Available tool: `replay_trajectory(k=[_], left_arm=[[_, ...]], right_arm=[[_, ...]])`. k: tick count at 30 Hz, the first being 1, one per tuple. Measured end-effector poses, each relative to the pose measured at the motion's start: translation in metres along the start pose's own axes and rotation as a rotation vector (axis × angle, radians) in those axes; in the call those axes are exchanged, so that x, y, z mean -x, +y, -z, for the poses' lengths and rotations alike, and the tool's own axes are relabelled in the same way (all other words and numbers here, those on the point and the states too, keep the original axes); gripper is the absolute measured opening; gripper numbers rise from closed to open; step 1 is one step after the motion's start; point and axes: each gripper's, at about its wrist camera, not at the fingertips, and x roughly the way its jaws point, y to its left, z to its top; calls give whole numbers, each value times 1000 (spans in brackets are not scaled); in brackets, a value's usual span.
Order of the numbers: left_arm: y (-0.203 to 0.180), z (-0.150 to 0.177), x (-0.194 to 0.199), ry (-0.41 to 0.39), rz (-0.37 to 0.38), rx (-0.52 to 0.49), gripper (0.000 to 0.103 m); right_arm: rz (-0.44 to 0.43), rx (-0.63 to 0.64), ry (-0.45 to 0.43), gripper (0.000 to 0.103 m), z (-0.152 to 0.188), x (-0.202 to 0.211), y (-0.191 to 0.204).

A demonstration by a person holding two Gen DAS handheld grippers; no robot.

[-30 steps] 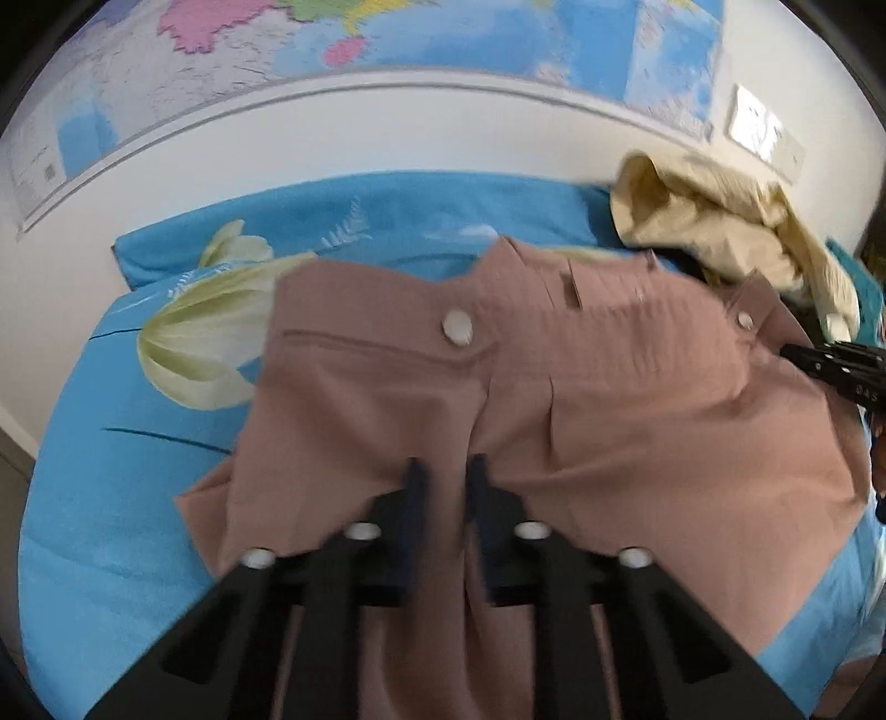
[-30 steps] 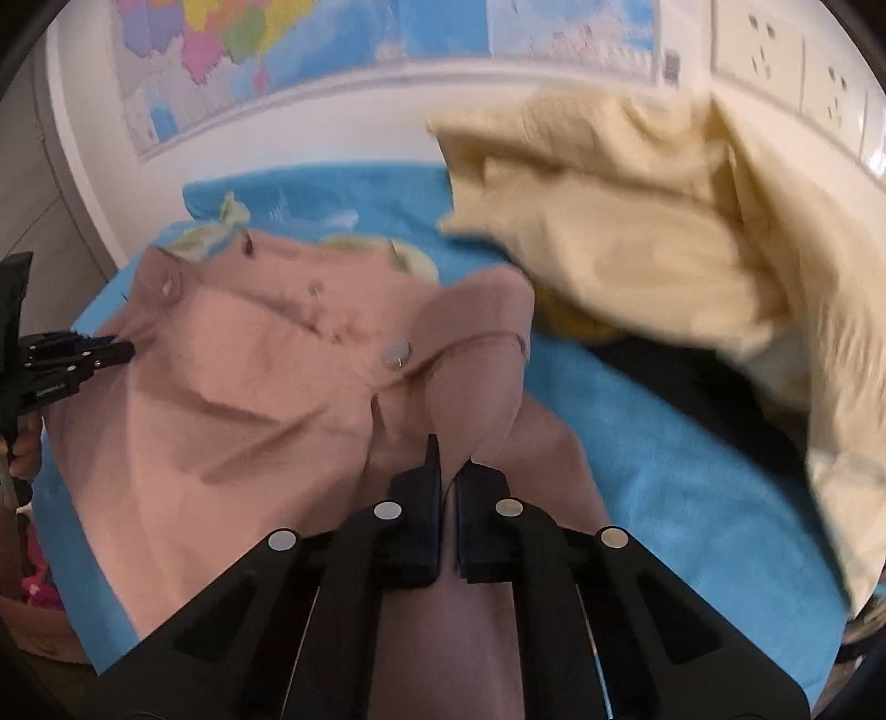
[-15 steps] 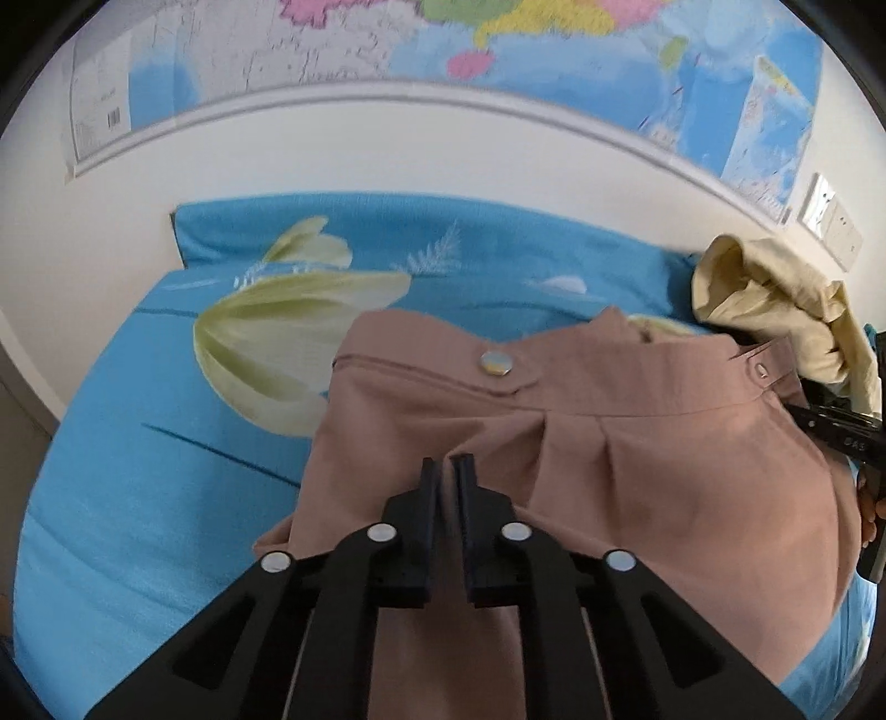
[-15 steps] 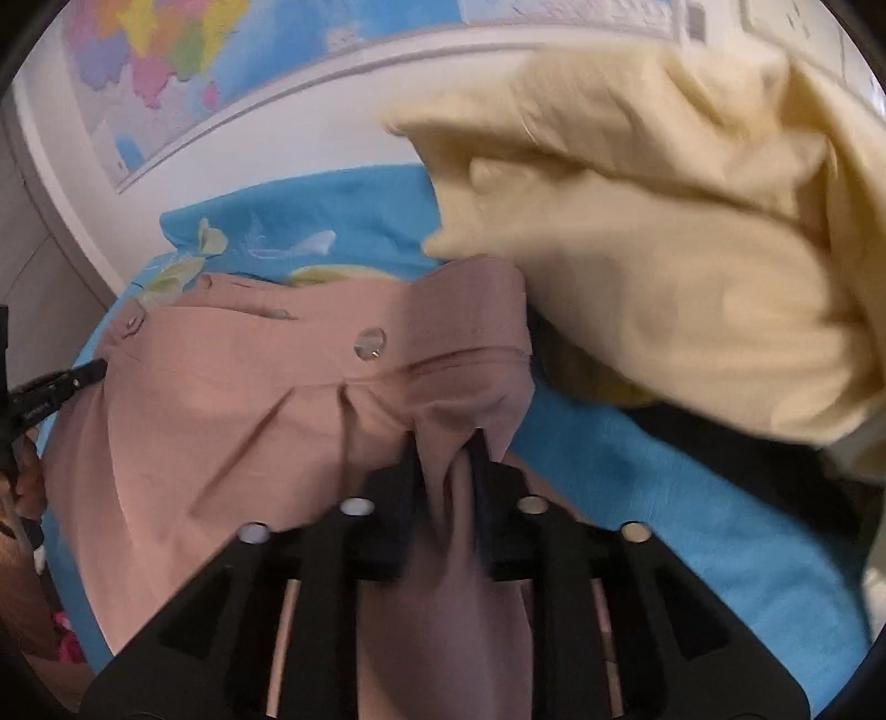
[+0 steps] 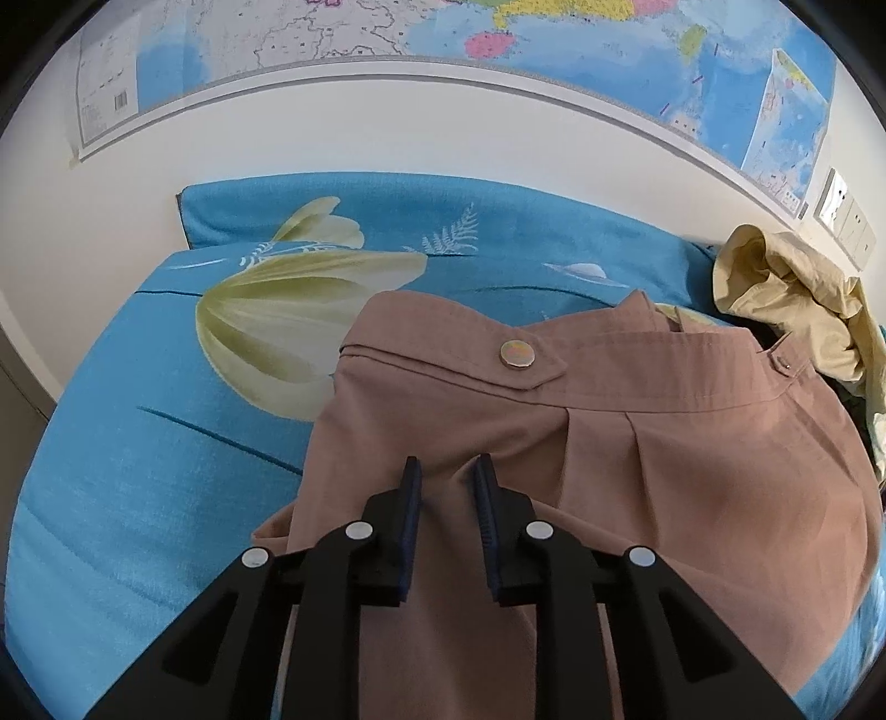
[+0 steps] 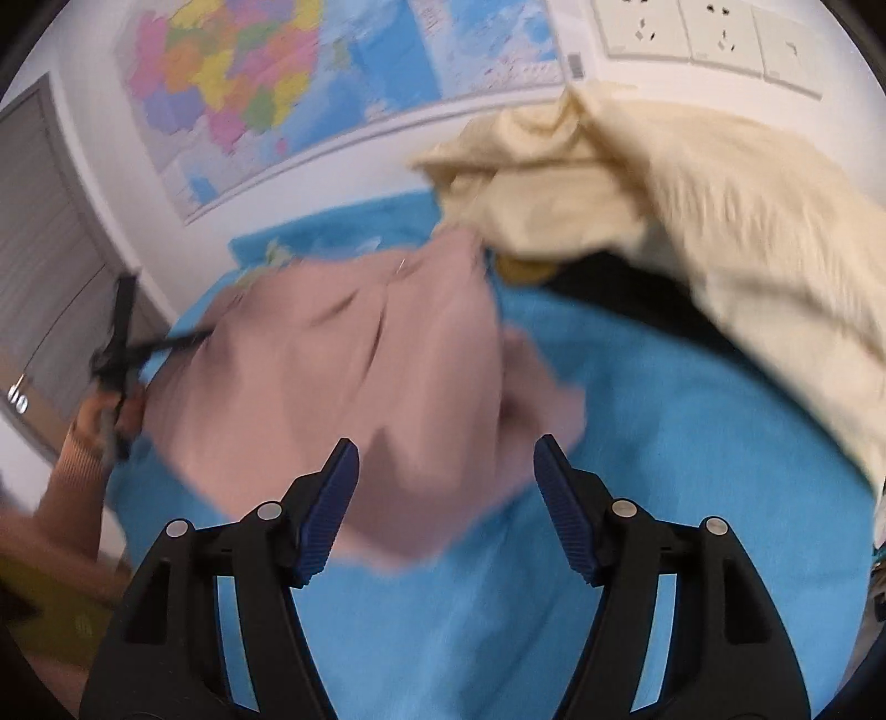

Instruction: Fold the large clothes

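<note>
Item: pink-brown trousers [image 5: 637, 471], lying on a blue floral bedsheet [image 5: 138, 443], waistband toward the wall, with a round button [image 5: 518, 353] on the waistband tab. In the right wrist view the same garment [image 6: 343, 376] appears blurred and lies left of centre on the sheet [image 6: 664, 443].

Left gripper [image 5: 446, 482]: fingers slightly apart, a narrow gap between the blue pads, with the trouser fabric running up between them; whether the cloth is pinched cannot be told.

Right gripper [image 6: 446, 465]: jaws spread wide, nothing between them, positioned above the near edge of the trousers and the sheet.

Also present: a heap of cream-yellow clothing [image 6: 692, 221] at the far right of the bed, just beside the waistband; a wall map [image 5: 554, 33]; wall sockets [image 6: 692, 27].
</note>
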Motion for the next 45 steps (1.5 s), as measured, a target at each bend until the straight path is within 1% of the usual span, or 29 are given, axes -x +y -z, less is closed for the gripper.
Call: replay_trajectory(k=[1, 2, 3, 4, 5, 6, 7, 10, 12, 14, 15, 16, 17, 18, 19, 21, 23, 24, 25, 27, 28, 31, 34, 36, 37, 40, 41, 44, 45], left_arm=[[0, 0, -1, 0, -1, 0, 20], [0, 0, -2, 0, -1, 0, 20], [1, 0, -3, 0, 1, 3, 20], [2, 0, -4, 0, 3, 8, 20], [3, -1, -5, -2, 6, 13, 21], [5, -1, -5, -5, 7, 19, 21], [6, 0, -5, -6, 9, 29, 21], [7, 1, -7, -11, 1, 30, 21], [8, 2, -8, -16, 7, 40, 21], [9, 2, -8, -18, 12, 47, 22], [9, 2, -8, -18, 11, 47, 22], [8, 2, -7, -19, 6, 45, 22], [8, 3, -7, -18, -3, 42, 23], [7, 4, -4, -18, -11, 39, 25], [6, 5, -1, -17, -13, 37, 32], [6, 9, 9, -29, -7, 34, 43], [7, 14, 23, -52, -13, 35, 50], [10, 18, 32, -64, 5, 50, 55], [12, 20, 38, -72, 18, 62, 60], [22, 29, 56, -91, 62, 105, 65], [26, 34, 65, -95, 81, 122, 69], [39, 56, 89, -96, 120, 159, 70], [49, 79, 101, -55, 205, 207, 70], [48, 93, 106, -29, 248, 199, 70], [47, 100, 108, -14, 269, 190, 70], [33, 122, 108, 55, 383, 171, 70], [28, 126, 104, 78, 402, 170, 70], [14, 136, 88, 149, 449, 177, 70], [12, 137, 85, 148, 454, 183, 75]], right_arm=[[-1, 11, 19, 66, 9, -5, 3], [8, 20, 40, 63, 15, -12, 5], [22, 25, 61, 56, 19, -21, 6], [8, 21, 85, 26, 22, -30, 6], [-28, 8, 93, 12, 21, -35, 5], [-38, 0, 86, 6, 21, -33, 6], [-19, 15, 70, 2, 17, -30, 8], [27, 36, -49, 1, -2, 1, 6], [22, 29, -76, 1, -11, 10, 2], [55, 32, -27, 2, -10, -5, 4], [108, 64, 49, 2, -7, -24, 6], [154, 62, 93, 3, -1, -36, 5], [188, 43, 107, 3, 3, -40, -1], [190, 12, 111, 3, 6, -42, -6], [139, -63, 99, 6, 8, -38, -16], [73, -161, 56, 21, 7, -28, -27], [38, -202, 25, 48, 5, -18, -30], [36, -224, 22, 55, 5, -15, -32], [9, -253, 21, 61, 4, -15, -34], [-45, -304, 22, 68, 4, -18, -40], [-64, -341, 22, 75, 5, -19, -45], [-118, -418, 21, 76, 7, -21, -53], [-173, -484, 9, 82, 16, -14, -59], [-205, -494, 15, 84, 22, -10, -60], [-227, -500, 20, 88, 25, -8, -60], [-294, -502, 38, 91, 30, -5, -52], [-307, -491, 43, 91, 30, -6, -47], [-270, -457, 72, 91, 25, -21, -34], [-263, -457, 82, 91, 23, -27, -31]])
